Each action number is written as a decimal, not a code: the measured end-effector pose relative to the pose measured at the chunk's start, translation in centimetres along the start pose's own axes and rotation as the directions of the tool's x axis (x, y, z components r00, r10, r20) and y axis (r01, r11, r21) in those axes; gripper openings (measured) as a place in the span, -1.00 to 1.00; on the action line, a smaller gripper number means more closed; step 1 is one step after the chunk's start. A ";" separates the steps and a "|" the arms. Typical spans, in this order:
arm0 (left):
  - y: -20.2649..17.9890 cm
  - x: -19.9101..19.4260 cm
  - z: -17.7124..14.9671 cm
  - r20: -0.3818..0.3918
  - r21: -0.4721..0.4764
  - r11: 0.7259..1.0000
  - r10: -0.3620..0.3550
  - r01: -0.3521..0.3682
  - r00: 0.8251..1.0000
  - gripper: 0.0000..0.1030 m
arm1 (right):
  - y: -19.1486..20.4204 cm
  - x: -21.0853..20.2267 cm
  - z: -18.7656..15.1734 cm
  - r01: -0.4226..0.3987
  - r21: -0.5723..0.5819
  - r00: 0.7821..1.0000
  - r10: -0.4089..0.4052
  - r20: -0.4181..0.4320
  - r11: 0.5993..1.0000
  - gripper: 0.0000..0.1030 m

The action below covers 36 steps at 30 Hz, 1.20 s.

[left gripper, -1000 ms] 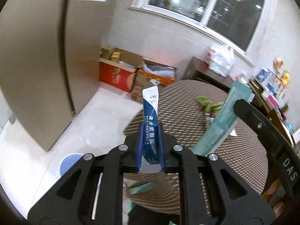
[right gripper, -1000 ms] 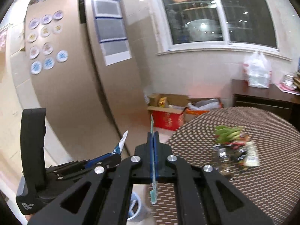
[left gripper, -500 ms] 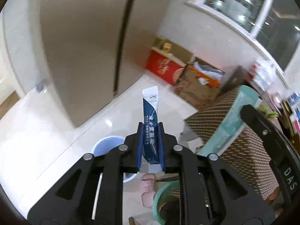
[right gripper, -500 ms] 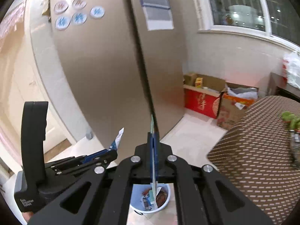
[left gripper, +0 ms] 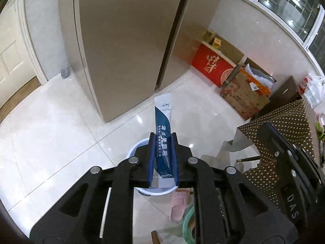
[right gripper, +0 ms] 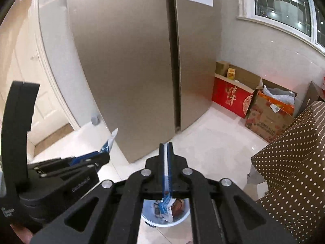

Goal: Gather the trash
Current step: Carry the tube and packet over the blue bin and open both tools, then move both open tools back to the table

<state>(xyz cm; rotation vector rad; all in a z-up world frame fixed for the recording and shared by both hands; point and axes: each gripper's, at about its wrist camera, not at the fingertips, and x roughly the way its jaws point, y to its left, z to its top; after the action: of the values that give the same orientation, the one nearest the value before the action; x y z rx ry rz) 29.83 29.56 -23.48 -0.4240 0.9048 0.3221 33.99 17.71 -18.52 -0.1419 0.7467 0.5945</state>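
Here, items listed from left to right.

Door: pale panelled door [left gripper: 8, 61] at the far left, standing past a wood-toned threshold.
Left gripper [left gripper: 163, 140]: black frame with blue pads, jaws narrow and clamped on a sachet; pointed down at the floor. Also seen from the side at the left of the right wrist view [right gripper: 105, 152].
Sachet [left gripper: 163, 120]: long blue-and-white stick pack with white print, upright between the left pads, its white top end projecting past the tips. It hangs above the bin.
Bin [left gripper: 132, 152]: pale blue round bin on the white tiled floor [left gripper: 50, 142], directly under both grippers; in the right wrist view its rim [right gripper: 182, 220] shows below the tongs, with wrappers already lying inside.
Refrigerator [left gripper: 126, 40]: tall two-door unit in a bronze finish, behind the bin.
Right gripper [right gripper: 167, 145]: jaws almost fully closed, pinching a thin flat packet edge-on.
Packet [right gripper: 167, 200]: blue and white, its lower end hanging below the pads over the open bin.
Red box [left gripper: 213, 65]: against the wall, right of the refrigerator.
Cardboard box [left gripper: 243, 95]: printed, beside the red box, open with paper inside.
Table [left gripper: 284, 126]: covered in a brown cloth with pale dots, at the far right.
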 end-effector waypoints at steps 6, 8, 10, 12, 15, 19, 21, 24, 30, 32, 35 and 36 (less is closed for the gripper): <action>-0.9 1.3 -0.3 -0.022 0.017 1.000 -0.005 0.005 1.000 -0.71 | -0.6 1.0 -1.1 0.015 0.013 0.999 -0.014 -0.035 1.000 -0.77; -1.2 1.4 -0.3 -0.025 0.028 1.000 -0.005 0.005 1.000 -0.71 | -0.9 1.1 -1.4 0.020 0.023 0.999 -0.020 -0.036 1.000 -0.64; -1.3 1.5 -0.2 -0.028 0.036 0.999 -0.005 0.006 1.000 -0.71 | -1.2 1.3 -1.5 0.023 0.033 0.999 -0.022 -0.040 0.999 -0.62; -1.6 1.5 -0.3 -0.030 0.039 0.999 -0.007 0.008 1.000 -0.71 | -1.6 1.3 -1.7 0.026 0.037 0.999 -0.024 -0.044 0.999 -0.62; -1.9 1.5 -0.2 -0.030 0.043 0.999 -0.010 0.012 0.999 -0.71 | -2.1 1.2 -1.6 0.025 0.050 0.999 -0.023 -0.045 0.998 -0.59; -2.1 1.3 0.2 -0.019 0.047 0.999 -0.007 0.008 1.000 -0.69 | -2.8 0.7 -1.6 0.032 0.066 0.999 -0.030 -0.036 0.997 -0.49; -1.9 1.2 0.4 -0.009 0.039 0.999 0.014 -0.014 1.000 -0.55 | -3.1 0.3 -1.6 0.036 0.072 0.999 -0.034 -0.029 0.997 -0.45; -1.7 0.8 0.3 0.029 0.015 0.999 0.038 -0.038 0.999 0.51 | -3.7 -0.3 -1.5 0.034 0.083 0.999 -0.032 -0.025 0.996 -0.43; -2.9 0.3 -0.1 0.023 0.046 0.997 0.063 -0.064 0.998 0.51 | -4.6 -1.4 -1.5 0.033 0.101 0.999 -0.032 -0.015 0.994 -0.43; -3.1 -0.3 -0.2 0.023 0.046 0.998 0.049 -0.050 0.999 0.51 | -4.9 -2.0 -1.5 0.034 0.107 0.999 -0.033 -0.010 0.994 -0.43; -3.8 -0.9 -0.2 0.029 0.057 0.997 0.042 -0.044 0.999 0.51 | -5.8 -3.2 -1.5 0.037 0.114 0.999 -0.037 0.004 0.993 -0.42; -4.2 -1.4 -0.3 0.038 0.061 0.997 0.041 -0.043 0.998 0.51 | -6.0 -3.6 -1.5 0.037 0.119 0.999 -0.038 0.009 0.992 -0.42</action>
<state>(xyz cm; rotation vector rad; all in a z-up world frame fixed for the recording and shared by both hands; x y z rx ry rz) 30.66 25.63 -21.57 -0.3413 0.8862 0.3385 34.38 10.57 -17.67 -0.0427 0.7654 0.5130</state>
